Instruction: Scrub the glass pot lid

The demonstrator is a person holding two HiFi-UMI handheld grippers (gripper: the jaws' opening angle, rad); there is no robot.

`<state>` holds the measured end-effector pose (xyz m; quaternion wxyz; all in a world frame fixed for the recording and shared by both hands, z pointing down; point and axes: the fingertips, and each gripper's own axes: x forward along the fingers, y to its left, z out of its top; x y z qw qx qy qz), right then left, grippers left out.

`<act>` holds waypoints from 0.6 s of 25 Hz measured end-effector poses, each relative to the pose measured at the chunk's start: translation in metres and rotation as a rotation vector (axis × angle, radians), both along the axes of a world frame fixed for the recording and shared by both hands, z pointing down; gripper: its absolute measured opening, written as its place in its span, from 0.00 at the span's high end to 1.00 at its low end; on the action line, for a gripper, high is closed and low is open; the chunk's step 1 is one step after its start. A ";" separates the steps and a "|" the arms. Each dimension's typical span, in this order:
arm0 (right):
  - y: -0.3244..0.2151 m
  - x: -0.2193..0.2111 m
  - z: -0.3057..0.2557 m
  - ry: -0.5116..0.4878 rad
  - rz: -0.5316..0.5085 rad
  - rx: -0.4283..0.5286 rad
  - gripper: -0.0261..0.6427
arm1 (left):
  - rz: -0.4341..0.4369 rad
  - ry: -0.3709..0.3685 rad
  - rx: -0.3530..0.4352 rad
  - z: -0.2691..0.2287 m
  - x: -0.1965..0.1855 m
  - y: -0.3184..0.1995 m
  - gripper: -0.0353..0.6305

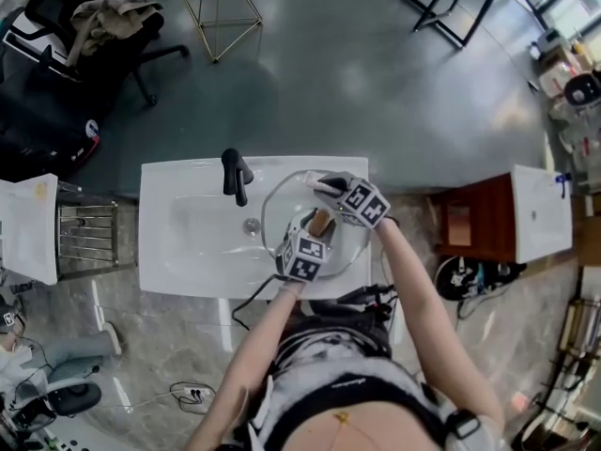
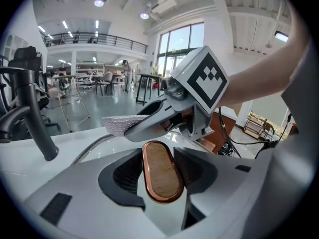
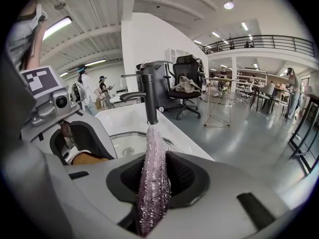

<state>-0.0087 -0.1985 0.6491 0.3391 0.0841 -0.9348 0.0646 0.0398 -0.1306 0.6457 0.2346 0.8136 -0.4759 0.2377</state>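
A round glass pot lid hangs tilted over the right half of the white sink. My left gripper is shut on the lid's oval wooden handle, which has a copper rim and fills the jaws. My right gripper is shut on a glittery silver-purple scrub cloth, whose tip reaches over the lid's far side. In the right gripper view the lid's glass lies just beyond the cloth, with the left gripper at the left.
A black faucet stands at the sink's back edge, left of the lid, and the drain lies below it. A metal rack stands at the left, a brown table and white cabinet at the right.
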 end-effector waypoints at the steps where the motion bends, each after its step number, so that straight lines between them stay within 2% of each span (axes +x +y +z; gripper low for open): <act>1: -0.001 0.004 0.001 0.000 0.016 0.006 0.82 | 0.000 -0.001 0.000 0.000 0.000 0.000 0.64; 15: 0.012 0.046 -0.004 -0.023 0.158 0.014 0.82 | -0.001 -0.011 -0.006 0.004 -0.001 0.001 0.64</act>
